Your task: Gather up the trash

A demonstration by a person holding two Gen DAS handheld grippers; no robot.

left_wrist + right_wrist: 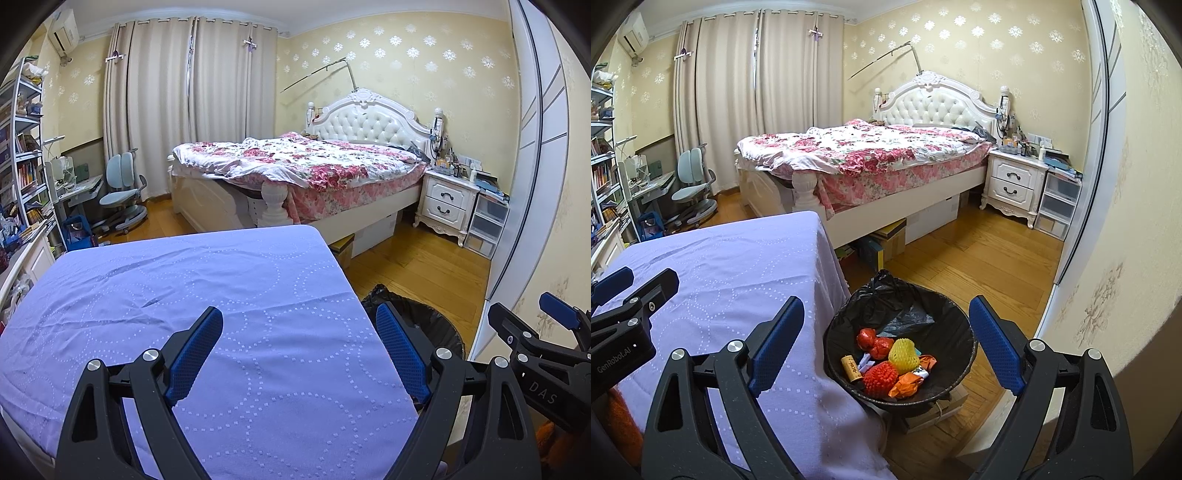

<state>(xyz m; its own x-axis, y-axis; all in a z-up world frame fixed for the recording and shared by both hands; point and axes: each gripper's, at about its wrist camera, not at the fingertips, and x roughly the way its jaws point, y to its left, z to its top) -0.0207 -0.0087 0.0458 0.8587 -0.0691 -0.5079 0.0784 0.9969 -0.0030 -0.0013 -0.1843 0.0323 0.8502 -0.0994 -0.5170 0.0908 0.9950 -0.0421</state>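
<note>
The bed (pixel 871 158) with a floral cover fills the middle of both views, its white headboard toward the upper right. The table under a lilac cloth (pixel 184 295) occupies the lower left of each frame; its surface is bare.

The trash bin (pixel 945 325), lined with a black bag, stands on the wooden floor just beside the table's right edge, at lower centre of the right wrist view. In the left wrist view only part of its rim shows, at centre right.

Inside the bin lie the collected items: a yellow foam net (pixel 904 355), a red foam net (pixel 881 378), red crumpled wrappers (pixel 873 341), an orange wrapper (pixel 908 384) and a battery (pixel 851 368).

The left gripper (pixel 299 356) hangs over the table with its jaws spread wide, nothing between them. The right gripper (pixel 886 349) hangs above the bin, jaws likewise wide apart and empty
</note>
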